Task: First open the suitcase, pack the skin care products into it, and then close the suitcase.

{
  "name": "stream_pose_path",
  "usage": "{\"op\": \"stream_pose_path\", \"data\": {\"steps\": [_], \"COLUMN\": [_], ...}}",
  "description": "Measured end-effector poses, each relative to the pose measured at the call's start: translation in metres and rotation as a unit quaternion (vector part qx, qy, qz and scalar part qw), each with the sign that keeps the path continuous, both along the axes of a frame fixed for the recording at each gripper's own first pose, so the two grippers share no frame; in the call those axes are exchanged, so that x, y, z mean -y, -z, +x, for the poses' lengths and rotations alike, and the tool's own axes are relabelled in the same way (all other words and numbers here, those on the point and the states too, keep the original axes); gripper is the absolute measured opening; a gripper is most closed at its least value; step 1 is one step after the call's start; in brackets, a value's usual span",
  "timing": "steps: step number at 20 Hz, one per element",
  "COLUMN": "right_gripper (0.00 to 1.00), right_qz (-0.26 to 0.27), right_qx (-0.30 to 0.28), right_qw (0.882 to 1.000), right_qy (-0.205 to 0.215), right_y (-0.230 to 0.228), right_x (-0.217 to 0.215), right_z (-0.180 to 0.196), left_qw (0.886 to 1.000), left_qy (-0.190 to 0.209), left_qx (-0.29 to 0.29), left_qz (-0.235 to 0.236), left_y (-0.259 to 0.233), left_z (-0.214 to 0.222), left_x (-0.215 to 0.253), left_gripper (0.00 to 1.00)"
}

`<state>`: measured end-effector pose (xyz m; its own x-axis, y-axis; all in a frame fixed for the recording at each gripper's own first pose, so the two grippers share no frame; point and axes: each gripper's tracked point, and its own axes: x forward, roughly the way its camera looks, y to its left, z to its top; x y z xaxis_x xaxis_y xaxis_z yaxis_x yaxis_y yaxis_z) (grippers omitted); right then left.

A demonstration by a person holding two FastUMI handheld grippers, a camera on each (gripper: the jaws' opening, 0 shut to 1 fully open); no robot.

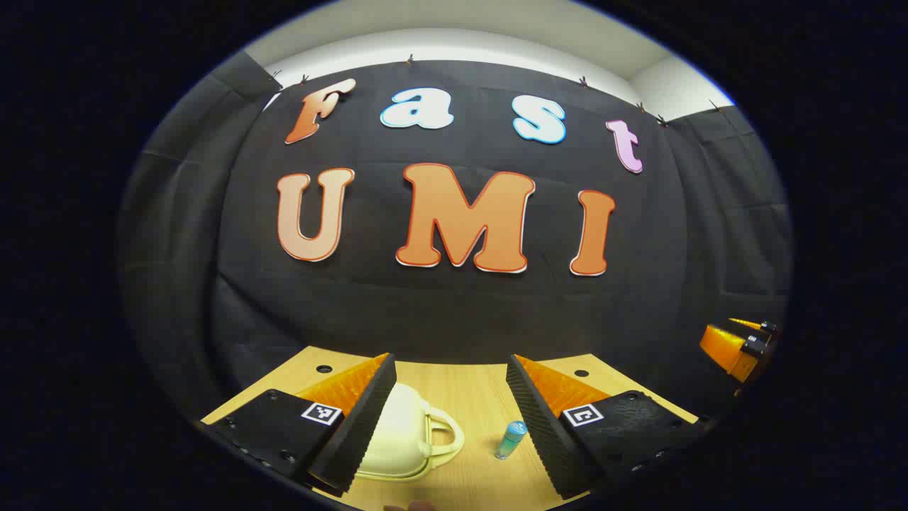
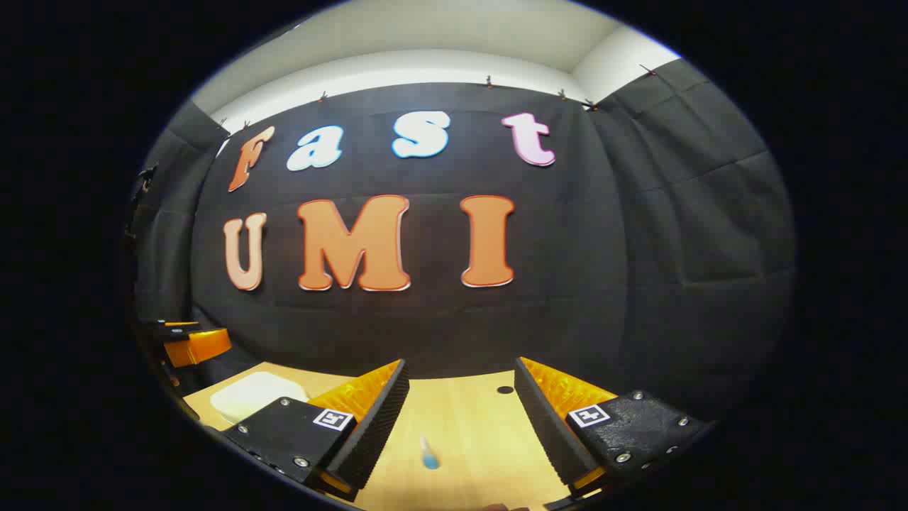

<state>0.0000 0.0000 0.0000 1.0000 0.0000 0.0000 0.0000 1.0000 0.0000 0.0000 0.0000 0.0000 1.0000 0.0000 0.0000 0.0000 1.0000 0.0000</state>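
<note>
Black cloth wall, wooden table, white ceiling

Glossy plastic suitcase; matt wood-grain table; cloth wall.

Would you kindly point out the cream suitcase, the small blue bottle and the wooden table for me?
suitcase [image 1: 397, 436], left gripper view, on its rounded cream shell beside the handle.
blue bottle [image 1: 510, 440], left gripper view, on the middle of its body.
table [image 2: 468, 419], right gripper view, on bare wood between the fingers.

Closed cream suitcase beside small blue bottle.
</note>
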Motion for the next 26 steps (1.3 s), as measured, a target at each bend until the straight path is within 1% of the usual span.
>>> {"op": "stream_pose_path", "data": {"steps": [2, 3, 7, 10, 12, 16, 18, 19, 20, 21, 23, 26], "right_gripper": [1.0, 0.95, 0.95, 0.95, 0.95, 0.95, 0.95, 0.95, 0.95, 0.95, 0.95, 0.95], "right_qz": [0.007, 0.012, 0.017, 0.001, -0.007, 0.016, 0.021, 0.023, 0.028, 0.034, 0.043, 0.034], "right_qx": [-0.004, -0.009, -0.018, -0.025, -0.036, -0.058, -0.068, -0.071, -0.077, -0.083, -0.081, -0.079], "right_qw": [1.0, 1.0, 0.999, 0.999, 0.998, 0.993, 0.989, 0.989, 0.988, 0.988, 0.989, 0.992], "right_qy": [-0.02, -0.026, -0.025, -0.039, -0.056, -0.104, -0.127, -0.131, -0.13, -0.129, -0.116, -0.095], "right_y": [-0.001, 0.002, 0.002, 0.0, 0.005, 0.018, 0.026, 0.027, 0.029, 0.031, 0.03, 0.031], "right_x": [-0.024, -0.029, -0.03, -0.026, -0.024, -0.024, -0.026, -0.023, -0.022, -0.022, -0.016, -0.013], "right_z": [-0.002, -0.002, 0.008, 0.022, 0.031, 0.048, 0.059, 0.065, 0.071, 0.075, 0.082, 0.085], "left_qw": [1.0, 0.999, 0.999, 0.999, 0.999, 0.998, 0.997, 0.997, 0.996, 0.997, 0.998, 0.999], "left_qy": [-0.023, -0.028, -0.033, -0.031, -0.028, -0.063, -0.075, -0.081, -0.085, -0.08, -0.058, -0.035], "left_qx": [0.006, 0.006, 0.001, -0.008, -0.016, -0.02, -0.015, -0.013, -0.012, -0.009, -0.014, -0.018], "left_qz": [0.017, 0.02, 0.014, -0.001, -0.01, -0.013, -0.006, 0.001, 0.007, 0.009, 0.014, 0.024], "left_y": [-0.008, -0.007, -0.005, 0.0, 0.005, 0.006, 0.006, 0.005, 0.006, 0.005, 0.005, 0.004], "left_z": [-0.004, -0.006, -0.009, -0.005, 0.001, 0.013, 0.015, 0.017, 0.02, 0.024, 0.033, 0.043], "left_x": [-0.023, -0.026, -0.032, -0.023, -0.009, 0.006, 0.015, 0.018, 0.02, 0.025, 0.036, 0.036], "left_gripper": [0.97, 0.97, 0.97, 0.97, 0.97, 0.97, 0.97, 0.97, 0.97, 0.97, 0.97, 0.97]}}
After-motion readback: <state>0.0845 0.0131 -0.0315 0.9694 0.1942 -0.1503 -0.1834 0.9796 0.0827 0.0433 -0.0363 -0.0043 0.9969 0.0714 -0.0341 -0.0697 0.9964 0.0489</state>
